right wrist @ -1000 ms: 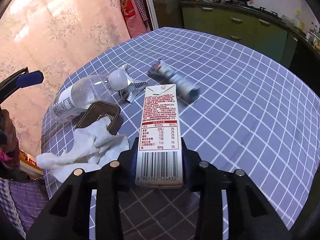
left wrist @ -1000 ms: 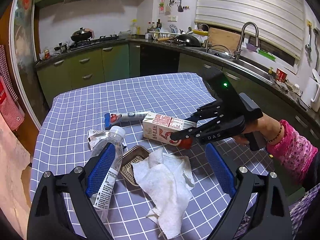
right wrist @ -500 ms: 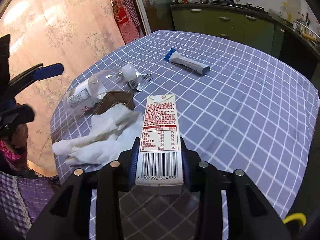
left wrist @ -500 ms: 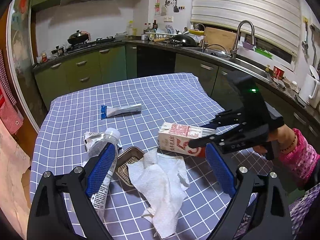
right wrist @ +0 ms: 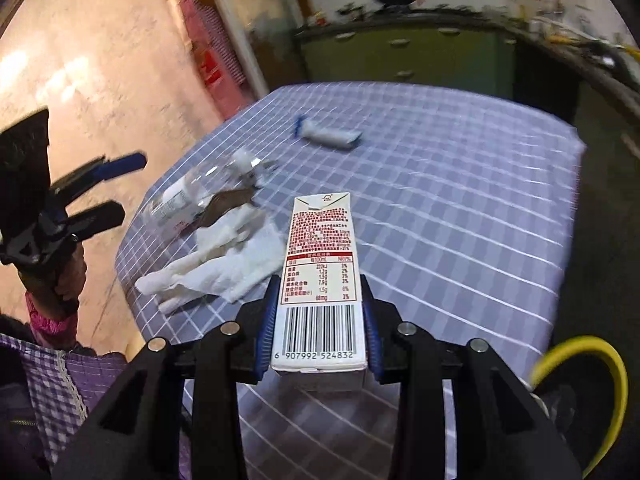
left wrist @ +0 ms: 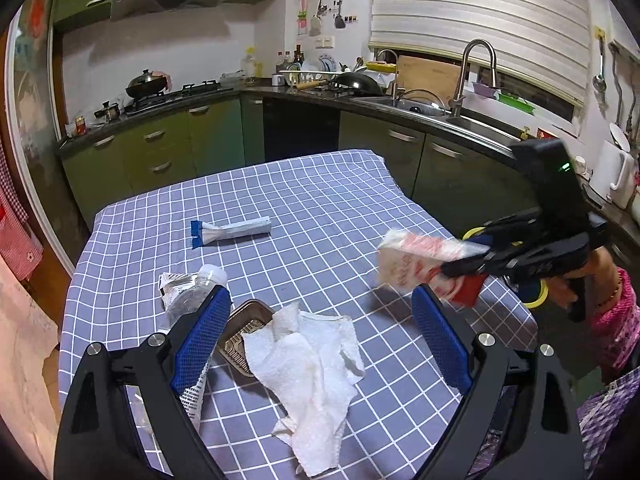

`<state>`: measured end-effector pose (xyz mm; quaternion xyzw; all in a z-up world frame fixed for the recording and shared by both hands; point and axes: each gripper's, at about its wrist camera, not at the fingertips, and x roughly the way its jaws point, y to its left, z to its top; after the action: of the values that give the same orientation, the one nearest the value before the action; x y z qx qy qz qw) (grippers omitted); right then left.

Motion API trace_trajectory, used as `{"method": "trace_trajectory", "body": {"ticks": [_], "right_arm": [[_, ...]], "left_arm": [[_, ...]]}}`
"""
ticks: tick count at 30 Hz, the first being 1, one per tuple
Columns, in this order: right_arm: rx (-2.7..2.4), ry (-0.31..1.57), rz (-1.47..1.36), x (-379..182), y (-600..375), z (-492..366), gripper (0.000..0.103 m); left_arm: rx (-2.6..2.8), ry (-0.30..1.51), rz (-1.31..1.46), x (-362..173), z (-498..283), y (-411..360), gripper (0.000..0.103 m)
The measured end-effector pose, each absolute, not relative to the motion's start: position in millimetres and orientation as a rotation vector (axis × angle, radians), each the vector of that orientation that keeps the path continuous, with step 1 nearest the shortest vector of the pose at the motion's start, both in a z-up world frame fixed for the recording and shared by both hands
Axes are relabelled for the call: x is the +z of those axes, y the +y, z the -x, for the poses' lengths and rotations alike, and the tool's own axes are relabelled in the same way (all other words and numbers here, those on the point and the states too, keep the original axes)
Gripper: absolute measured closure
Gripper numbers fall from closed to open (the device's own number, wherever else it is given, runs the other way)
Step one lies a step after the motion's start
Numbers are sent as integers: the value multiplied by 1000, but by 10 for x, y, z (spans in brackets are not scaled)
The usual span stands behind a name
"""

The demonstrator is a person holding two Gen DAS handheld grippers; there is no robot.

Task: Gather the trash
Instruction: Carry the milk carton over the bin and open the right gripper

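My right gripper held the milk carton off the table; left fingers wide, empty; bottle, tissue, tray, wrapper remained.

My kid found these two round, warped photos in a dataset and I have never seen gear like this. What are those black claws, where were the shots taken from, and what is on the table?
No robot here: a person holds a hand-operated two-finger tool in each hand, and each tool carries a wide-angle camera looking along its fingers. That is why black arms fill the bottom of both pictures.

The left tool is open and empty, above the table. The right tool is shut on a milk carton, lifted off the checked tablecloth.

On the cloth lie a crumpled paper towel, a small foil tray, a clear plastic bottle, a torn wrapper and a rolled packet.
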<state>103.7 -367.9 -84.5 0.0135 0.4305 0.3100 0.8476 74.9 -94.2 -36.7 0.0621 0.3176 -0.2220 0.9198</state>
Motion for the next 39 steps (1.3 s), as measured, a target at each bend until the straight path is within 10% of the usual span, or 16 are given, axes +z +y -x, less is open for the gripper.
{"method": "trace_trajectory", "body": {"ticks": [21,24,39], "right_arm": [[-194,978,-229,-1326,-5963,-571,67],[-243,971,-247,-1389,-6042,-601,46],[5,831,-264,-1002,-5206,-443,34]], "left_arm": [[-519,660,-176,-382,-787,-1225,12],[-515,663,-175,-382,-791,-1228,12],[-463,683,-183,-456,-748,-989,12]]}}
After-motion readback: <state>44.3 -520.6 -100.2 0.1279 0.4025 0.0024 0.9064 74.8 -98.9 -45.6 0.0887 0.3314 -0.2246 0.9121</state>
